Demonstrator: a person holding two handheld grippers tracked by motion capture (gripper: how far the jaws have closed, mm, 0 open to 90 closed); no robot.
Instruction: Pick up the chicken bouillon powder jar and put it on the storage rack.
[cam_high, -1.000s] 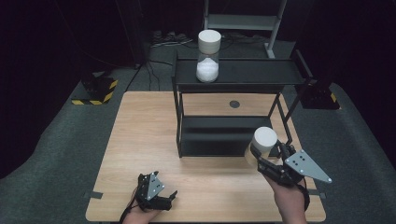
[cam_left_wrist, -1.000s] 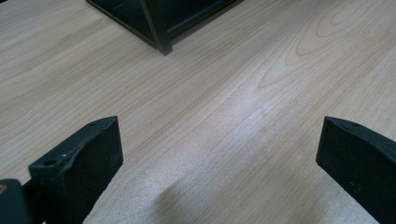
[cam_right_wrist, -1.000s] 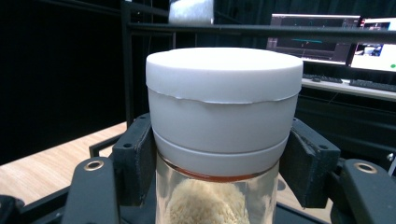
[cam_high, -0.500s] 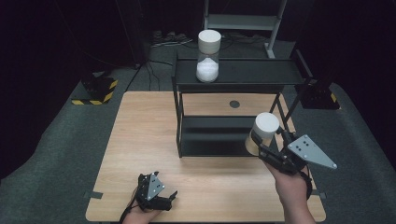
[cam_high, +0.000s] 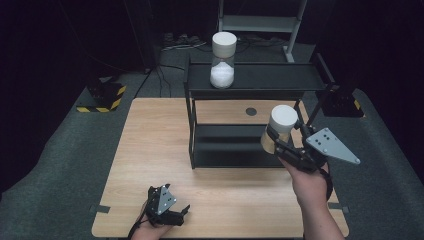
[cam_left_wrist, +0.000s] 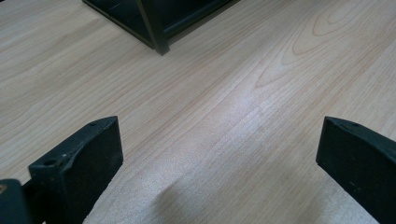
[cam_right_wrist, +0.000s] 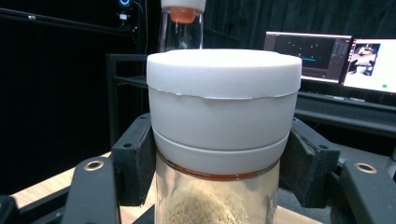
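2 jars matter in this scene. 1 jar (cam_high: 280, 127) with a white lid and tan grains inside is held off the table by the right gripper (cam_high: 278, 141), whose black jaws are clamped on it just below the lid; in the right gripper view the same jar (cam_right_wrist: 223, 135) stands upright between those jaws. It hangs in the air at the right front of a black shelf unit (cam_high: 250, 120), above the lower shelf and below the top one. A second jar (cam_high: 223, 60), holding white powder, stands on the top shelf toward its left. The left gripper (cam_high: 167, 210) rests low near the front edge of the wooden table (cam_high: 150, 150), well apart from the shelf, with its jaws spread wide and nothing between them. Judging from this, the pickup is done and the carry is under way; setting the held jar onto a shelf, likely the top one beside the other jar, and letting go remain.
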